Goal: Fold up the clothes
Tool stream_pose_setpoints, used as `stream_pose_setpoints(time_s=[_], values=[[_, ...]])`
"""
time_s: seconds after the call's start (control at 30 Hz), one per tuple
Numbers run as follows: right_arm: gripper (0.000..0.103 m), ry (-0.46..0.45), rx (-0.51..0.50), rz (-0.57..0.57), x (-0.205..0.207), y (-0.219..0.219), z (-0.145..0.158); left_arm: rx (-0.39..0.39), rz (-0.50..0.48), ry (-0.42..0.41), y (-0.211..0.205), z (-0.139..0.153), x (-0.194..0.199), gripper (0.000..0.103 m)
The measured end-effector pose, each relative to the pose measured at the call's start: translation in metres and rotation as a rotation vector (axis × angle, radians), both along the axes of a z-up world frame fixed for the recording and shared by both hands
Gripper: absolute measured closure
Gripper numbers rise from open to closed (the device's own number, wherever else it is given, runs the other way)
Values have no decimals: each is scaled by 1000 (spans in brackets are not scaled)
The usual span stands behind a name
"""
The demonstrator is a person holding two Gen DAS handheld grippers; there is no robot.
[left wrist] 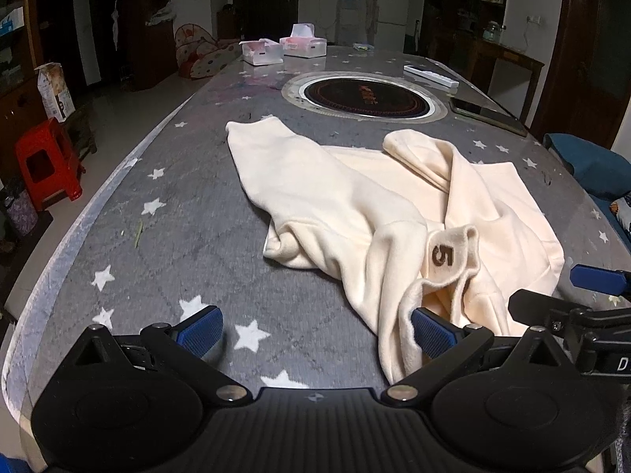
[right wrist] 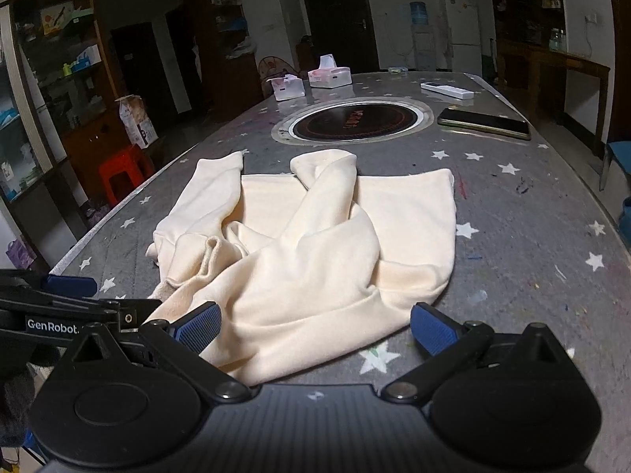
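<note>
Both tools lining up on the near edge of a rumpled cream sweater

The cream sweater (right wrist: 315,244) is lying bunched on the starred desk (left wrist: 165,268) just ahead of both tools, sleeves (left wrist: 299,173) thrown across the body and the collar with its "5" label (left wrist: 443,256) flopping toward the left tool (left wrist: 315,337). That tool is sitting released, jaws spread wide, its right pad touching the collar edge, its left pad over bare desk. The right tool (right wrist: 315,329) is likewise standing released, cloth lying between its pads but not pinched. To do this step well, I judge each tool should be closing on a single layer at a shoulder or hem corner (not the loose collar, which would drag a wad), then lifting and drawing outward to flatten the sweater before any fold.
</note>
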State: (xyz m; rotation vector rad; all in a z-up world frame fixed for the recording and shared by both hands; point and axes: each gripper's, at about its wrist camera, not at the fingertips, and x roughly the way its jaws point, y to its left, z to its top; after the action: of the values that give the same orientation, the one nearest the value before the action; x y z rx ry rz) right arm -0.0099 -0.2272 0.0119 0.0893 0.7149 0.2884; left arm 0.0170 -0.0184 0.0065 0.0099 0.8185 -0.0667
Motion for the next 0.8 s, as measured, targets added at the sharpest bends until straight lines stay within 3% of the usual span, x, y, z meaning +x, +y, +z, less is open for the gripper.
stream_pose_setpoints(time_s=[0.8], values=[[0,32,35,-13,56,0,2,22,-44,-22,-2,12,50,0]])
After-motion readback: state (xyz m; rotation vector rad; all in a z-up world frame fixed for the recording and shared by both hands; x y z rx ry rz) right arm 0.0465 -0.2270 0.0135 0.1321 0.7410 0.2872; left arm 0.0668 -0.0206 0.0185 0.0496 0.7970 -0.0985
